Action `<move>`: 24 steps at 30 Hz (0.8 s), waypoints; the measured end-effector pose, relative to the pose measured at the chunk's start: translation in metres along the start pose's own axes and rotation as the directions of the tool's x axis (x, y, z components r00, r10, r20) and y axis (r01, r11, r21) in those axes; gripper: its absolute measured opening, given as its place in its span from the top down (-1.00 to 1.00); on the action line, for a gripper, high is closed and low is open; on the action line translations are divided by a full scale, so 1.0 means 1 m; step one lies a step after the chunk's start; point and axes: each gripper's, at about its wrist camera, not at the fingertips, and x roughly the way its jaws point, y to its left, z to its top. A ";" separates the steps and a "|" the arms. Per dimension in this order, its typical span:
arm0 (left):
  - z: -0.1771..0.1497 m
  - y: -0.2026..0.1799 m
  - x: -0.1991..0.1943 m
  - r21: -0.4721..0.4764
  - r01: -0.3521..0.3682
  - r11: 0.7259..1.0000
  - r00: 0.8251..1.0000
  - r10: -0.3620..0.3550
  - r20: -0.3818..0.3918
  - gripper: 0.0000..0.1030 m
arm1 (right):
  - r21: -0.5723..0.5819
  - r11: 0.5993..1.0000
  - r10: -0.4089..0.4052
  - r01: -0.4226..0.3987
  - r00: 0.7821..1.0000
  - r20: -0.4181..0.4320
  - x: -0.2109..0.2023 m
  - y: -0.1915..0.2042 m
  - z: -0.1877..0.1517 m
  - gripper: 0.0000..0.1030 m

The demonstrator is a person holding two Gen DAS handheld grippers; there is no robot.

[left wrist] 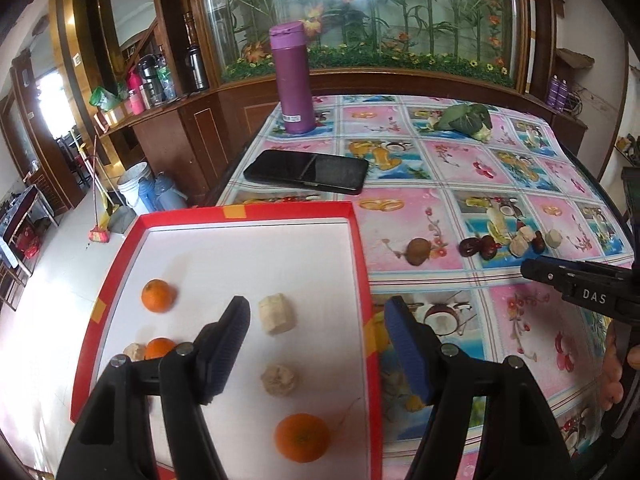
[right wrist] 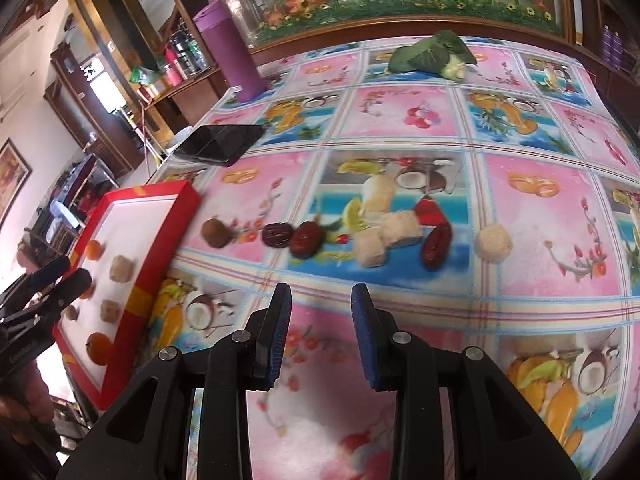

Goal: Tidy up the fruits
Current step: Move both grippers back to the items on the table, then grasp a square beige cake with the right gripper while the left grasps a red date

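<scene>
Red tray (left wrist: pixel 362 264) overhanging worktop (left wrist: pixel 460 168) edge, risking tipping. Left hand-held gripper (left wrist: pixel 320 312) hovering agape, empty, over oranges (left wrist: pixel 158 295). Right hand-held gripper (right wrist: pixel 322 300) gaping, empty, nearing dates (right wrist: pixel 306 239); neighbouring pale chunks (right wrist: pixel 400 228) risking getting knocked.

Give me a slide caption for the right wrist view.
Open right gripper faces dates and pale fruit chunks beside the red tray.

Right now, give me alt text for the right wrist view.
The open, empty right hand-held gripper hovers over the fruit-print tablecloth, facing a row of dates, pale fruit chunks and a brown fruit. A red tray with oranges sits left.
</scene>
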 end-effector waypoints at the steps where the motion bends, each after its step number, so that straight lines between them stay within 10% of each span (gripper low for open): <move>1: 0.002 -0.005 0.000 0.012 0.006 1.000 1.000 -0.006 0.000 -0.40 | -0.001 1.000 -0.002 0.002 1.000 -0.001 0.001 -0.003 0.001 0.41; 24: 0.018 -0.047 0.015 0.090 0.070 0.993 0.997 -0.068 -0.025 -0.40 | -0.047 0.994 -0.097 0.098 0.995 0.036 0.031 -0.009 0.026 0.45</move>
